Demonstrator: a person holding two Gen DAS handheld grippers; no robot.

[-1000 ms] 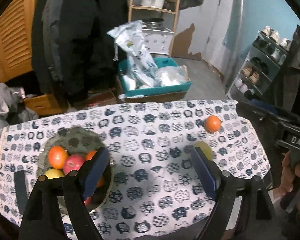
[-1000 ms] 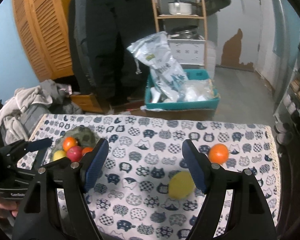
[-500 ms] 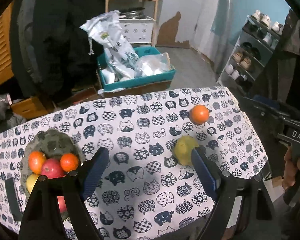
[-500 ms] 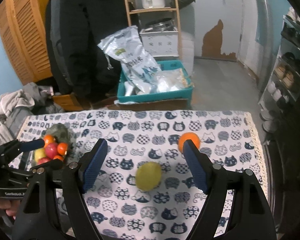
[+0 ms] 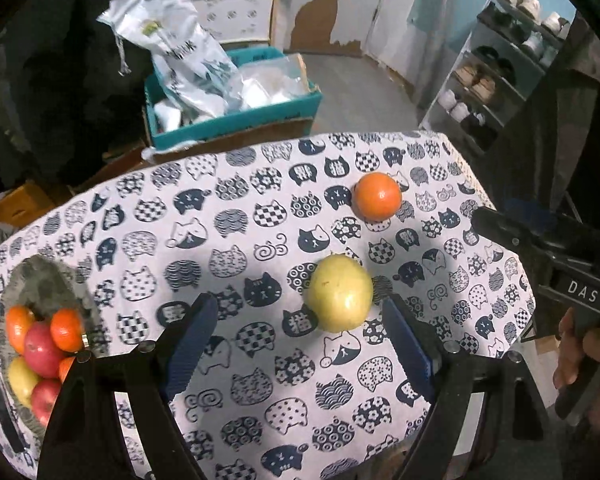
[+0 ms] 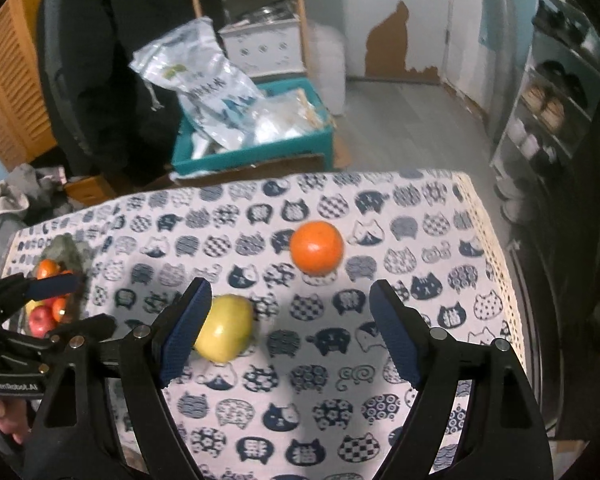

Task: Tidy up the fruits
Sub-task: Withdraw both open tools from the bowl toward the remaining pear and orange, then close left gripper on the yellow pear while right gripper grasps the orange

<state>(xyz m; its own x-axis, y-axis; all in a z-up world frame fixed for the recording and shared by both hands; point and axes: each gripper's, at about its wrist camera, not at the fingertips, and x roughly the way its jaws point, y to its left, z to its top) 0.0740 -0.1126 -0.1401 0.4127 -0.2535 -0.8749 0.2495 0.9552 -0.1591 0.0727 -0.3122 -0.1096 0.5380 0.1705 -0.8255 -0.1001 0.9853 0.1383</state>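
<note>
A yellow-green apple (image 5: 340, 298) lies on the cat-print tablecloth (image 5: 236, 216), just ahead of my open, empty left gripper (image 5: 300, 340) and nearer its right finger. An orange (image 5: 378, 196) lies beyond it. A grey bowl (image 5: 40, 284) at the left holds several red, orange and yellow fruits. In the right wrist view my open, empty right gripper (image 6: 290, 332) hovers over the cloth; the apple (image 6: 226, 328) sits by its left finger and the orange (image 6: 317, 247) lies ahead. The bowl (image 6: 66, 246) shows far left behind the left gripper.
Beyond the table's far edge a teal crate (image 5: 236, 116) holds plastic bags. A shoe rack (image 5: 500, 76) stands at the right, a wooden shelf (image 6: 248, 12) and a dark coat (image 6: 112, 60) at the back. The table's right edge (image 6: 496, 264) is close to the orange.
Both grippers have swung right and moved closer to the table. The apple and orange now sit larger and nearer the fingers, and the bowl has slid to the left edge of both views.
</note>
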